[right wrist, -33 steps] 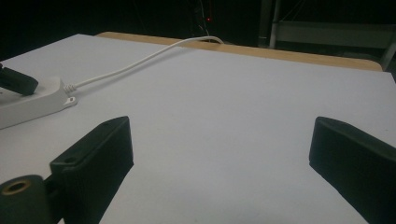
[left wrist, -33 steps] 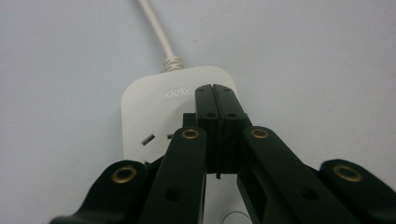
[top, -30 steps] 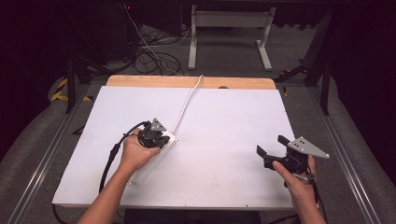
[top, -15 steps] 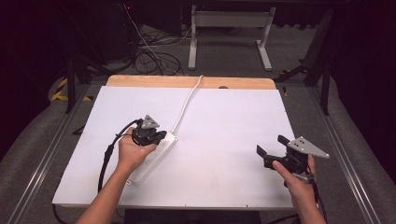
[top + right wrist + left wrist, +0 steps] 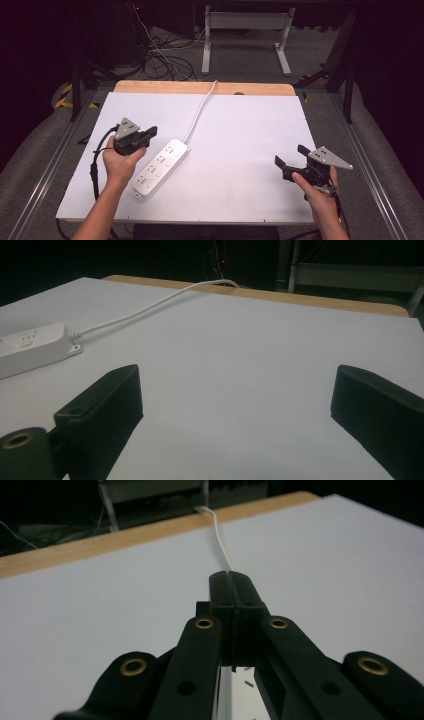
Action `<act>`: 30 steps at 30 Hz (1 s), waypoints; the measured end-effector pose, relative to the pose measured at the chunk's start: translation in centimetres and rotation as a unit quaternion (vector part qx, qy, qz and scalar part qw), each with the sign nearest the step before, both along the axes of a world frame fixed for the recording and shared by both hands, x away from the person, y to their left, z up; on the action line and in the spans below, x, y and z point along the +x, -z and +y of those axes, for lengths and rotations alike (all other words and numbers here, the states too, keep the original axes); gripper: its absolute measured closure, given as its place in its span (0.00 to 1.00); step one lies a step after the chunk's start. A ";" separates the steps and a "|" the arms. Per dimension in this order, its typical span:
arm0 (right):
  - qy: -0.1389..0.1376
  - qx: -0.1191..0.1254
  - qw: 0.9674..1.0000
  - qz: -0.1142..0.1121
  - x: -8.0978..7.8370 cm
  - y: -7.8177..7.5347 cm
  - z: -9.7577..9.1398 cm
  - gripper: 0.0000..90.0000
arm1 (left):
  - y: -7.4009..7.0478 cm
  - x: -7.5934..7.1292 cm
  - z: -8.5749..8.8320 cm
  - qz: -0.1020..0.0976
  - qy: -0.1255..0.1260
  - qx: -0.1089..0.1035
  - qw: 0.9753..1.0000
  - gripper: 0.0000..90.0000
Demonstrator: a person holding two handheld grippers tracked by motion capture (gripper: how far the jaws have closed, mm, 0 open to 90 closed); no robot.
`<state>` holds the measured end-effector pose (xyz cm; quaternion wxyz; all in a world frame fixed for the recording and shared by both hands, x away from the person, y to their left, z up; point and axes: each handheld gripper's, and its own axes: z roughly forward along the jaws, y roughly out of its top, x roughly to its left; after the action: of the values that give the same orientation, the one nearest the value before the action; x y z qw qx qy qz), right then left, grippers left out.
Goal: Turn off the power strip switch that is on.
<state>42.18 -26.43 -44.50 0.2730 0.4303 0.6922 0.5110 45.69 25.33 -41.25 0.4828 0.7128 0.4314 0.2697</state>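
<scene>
The power strip (image 5: pixel 161 168) lies slantwise, cord end far, just right of the left gripper (image 5: pixel 148 133), whose jaws are clenched on nothing; the right gripper (image 5: pixel 289 161), jaws spread and empty, sits well apart, so the left is nearer.

A: Where does the high view sit?

B: Above the near edge, looking forward and down over the whole white table (image 5: pixel 240 150); the power strip (image 5: pixel 161 167) lies left of centre.

A: And the gripper views?

B: Both ride low and close. The left gripper view faces the far edge along the cord (image 5: pixel 218 540), toward twelve o'clock. The right gripper view looks across toward ten o'clock; it shares the power strip (image 5: pixel 30 347) and cord (image 5: pixel 150 305) with the high view.
</scene>
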 end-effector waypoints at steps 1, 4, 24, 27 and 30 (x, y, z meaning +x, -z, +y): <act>0.001 0.001 1.000 0.000 0.0 0.0 0.0 0.08 | -0.1 -0.2 0.5 -0.006 -0.008 -0.011 1.000 1.00; 0.002 0.001 1.000 0.000 0.0 0.0 0.0 0.08 | -0.2 -0.8 1.7 -0.025 -0.028 -0.032 0.999 1.00; -0.003 -0.003 1.000 -0.001 0.1 0.0 0.3 0.08 | 0.1 -5.8 5.9 -0.095 -0.097 -0.060 0.989 0.99; -0.003 -0.002 1.000 -0.001 0.1 0.0 0.2 0.08 | 0.1 -5.8 6.1 -0.094 -0.104 -0.063 0.988 0.99; -0.001 0.000 1.000 0.000 0.1 0.0 0.1 0.08 | 0.2 -5.7 6.1 -0.101 -0.105 -0.064 0.987 0.97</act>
<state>42.24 -26.28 -44.49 0.2725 0.4293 0.6930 0.5110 39.97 31.44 -41.49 0.5377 0.6002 0.4692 0.3612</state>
